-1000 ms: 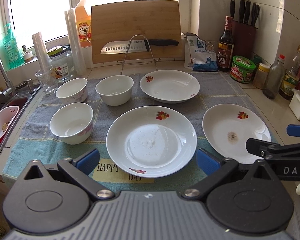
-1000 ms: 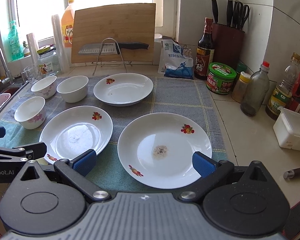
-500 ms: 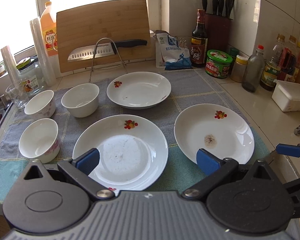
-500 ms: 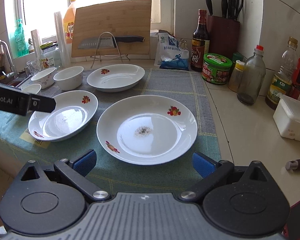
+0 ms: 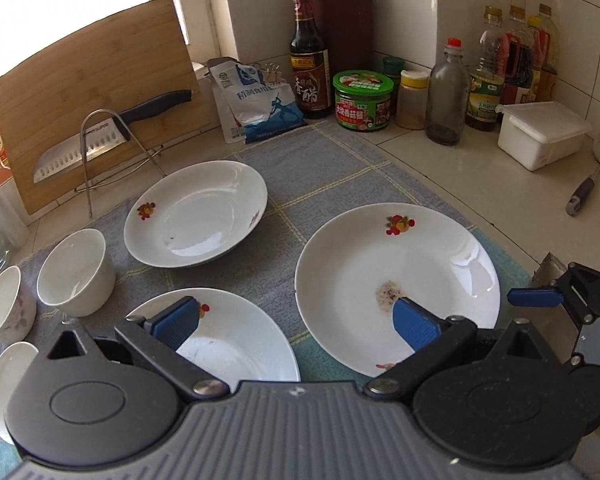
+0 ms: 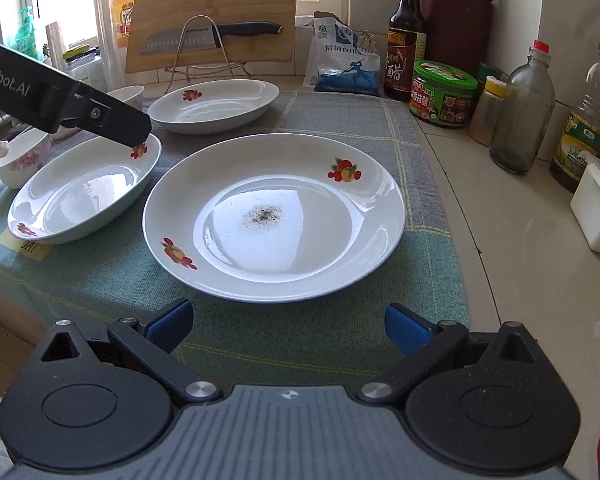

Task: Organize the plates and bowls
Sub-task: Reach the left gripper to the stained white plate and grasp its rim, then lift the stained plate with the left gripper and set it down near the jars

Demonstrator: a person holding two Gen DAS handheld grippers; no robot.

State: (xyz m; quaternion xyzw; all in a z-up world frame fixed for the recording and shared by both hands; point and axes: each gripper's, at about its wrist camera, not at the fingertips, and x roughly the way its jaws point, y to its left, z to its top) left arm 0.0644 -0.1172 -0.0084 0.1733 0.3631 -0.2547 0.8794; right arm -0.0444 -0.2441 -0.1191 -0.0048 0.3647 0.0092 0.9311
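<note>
Three plates lie unstacked on the cloth (image 6: 340, 128); the right gripper (image 6: 286, 326) is held agape before the speckled plate (image 6: 274, 216); its near rim must be straddled. The left gripper (image 5: 296, 324) hangs open, empty, above the neighbouring plate (image 5: 236, 344).

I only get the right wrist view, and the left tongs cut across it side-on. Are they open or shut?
Observer: Open. The left wrist view shows the left tongs spread wide and holding nothing, one pad over the near plate, the other over the speckled plate.
Operator: How many bowls are there? I make out two.
Observer: Three: a plain white bowl, a floral bowl left of it, and a third bowl nearest the camera at the left edge.
</note>
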